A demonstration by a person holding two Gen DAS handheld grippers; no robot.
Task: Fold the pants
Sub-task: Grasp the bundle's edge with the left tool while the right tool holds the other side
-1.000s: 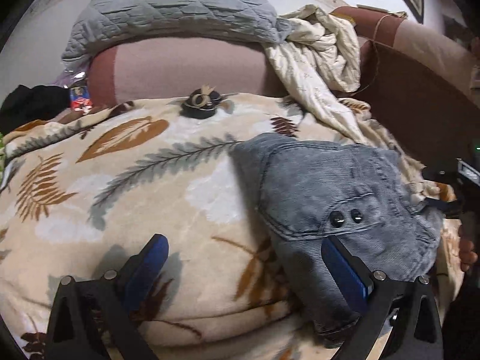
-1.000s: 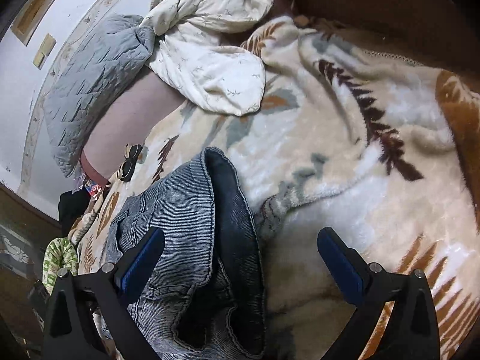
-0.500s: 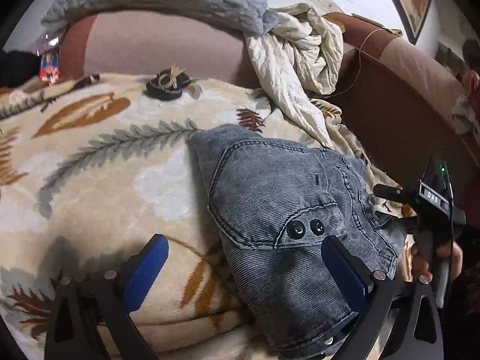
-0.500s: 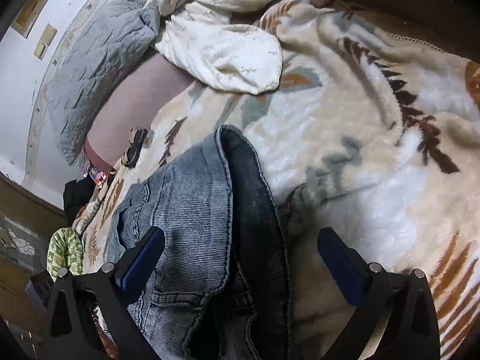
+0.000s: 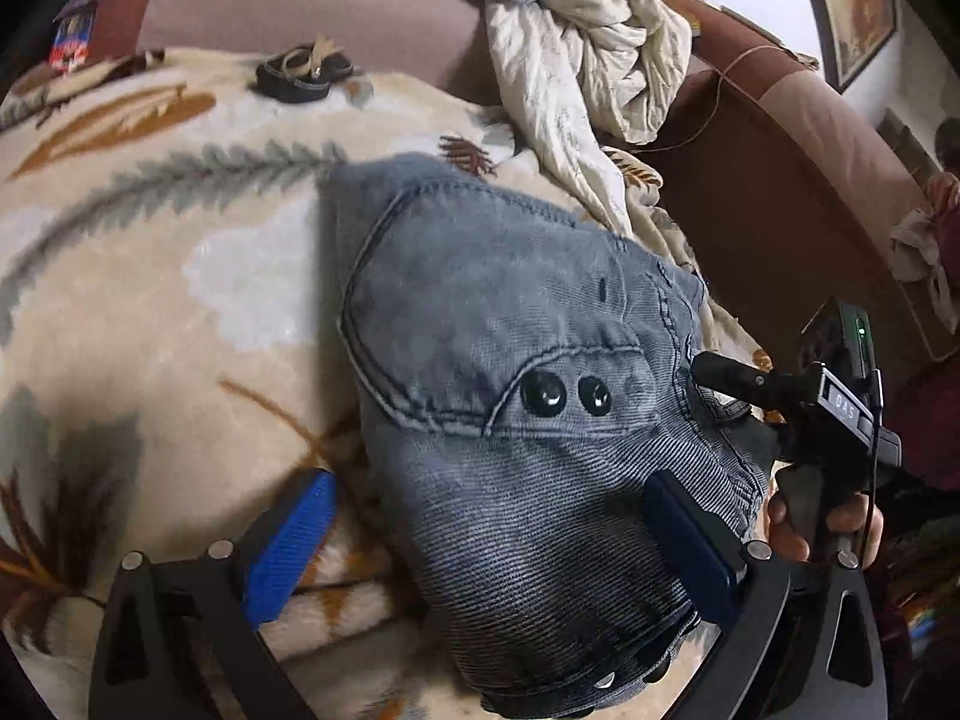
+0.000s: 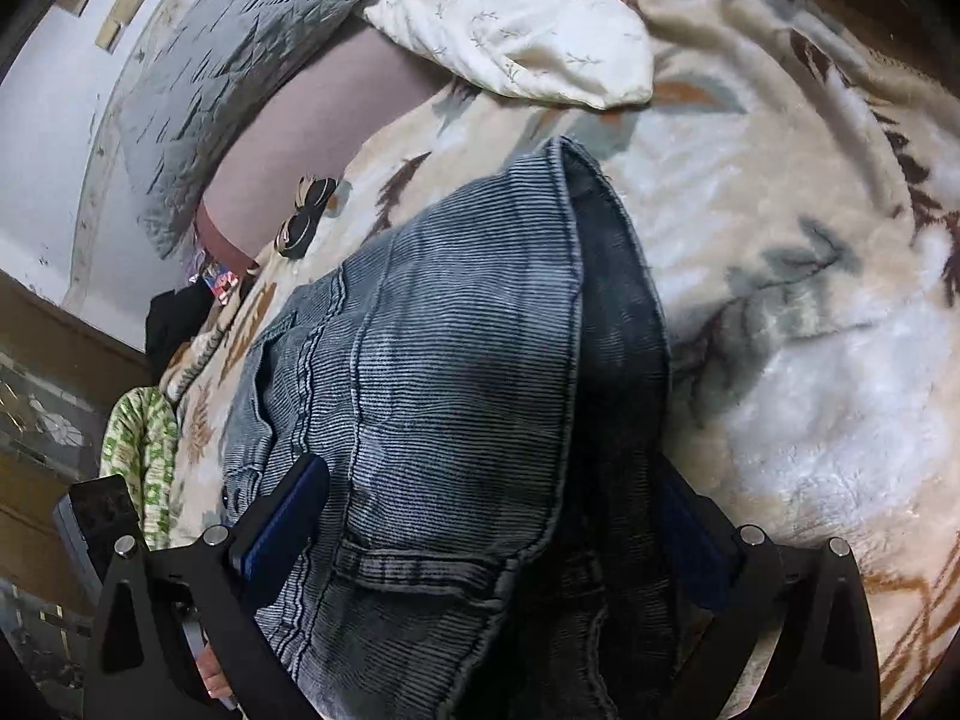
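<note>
Left wrist view, left to right: leaf-print blanket [image 5: 150,276] is covering the bed; small dark bundle with a pale tie [image 5: 303,69] is lying on it near the back; left tool [image 5: 492,546] is standing wide open, its left blue pad over the blanket, its right pad lying against the pants [image 5: 510,324], gripping nothing; the pants, grey-blue corduroy, are lying folded in a compact stack on the blanket, pocket with two dark studs [image 5: 564,396] facing up; cream crumpled cloth [image 5: 588,54] is hanging over the brown sofa back [image 5: 780,180]; right tool [image 5: 714,369] is reaching to the stack's right edge, held by a hand [image 5: 804,522]

Right wrist view, left to right: green patterned cloth [image 6: 141,444] is lying at the bed's edge; grey quilted pillow [image 6: 240,48] is leaning at the back; right tool [image 6: 492,528] is standing wide open, straddling the folded pants [image 6: 456,360] with a pad on either side, not clamped; the cream cloth [image 6: 516,42] is resting above; the blanket [image 6: 810,300] is filling the right side
</note>
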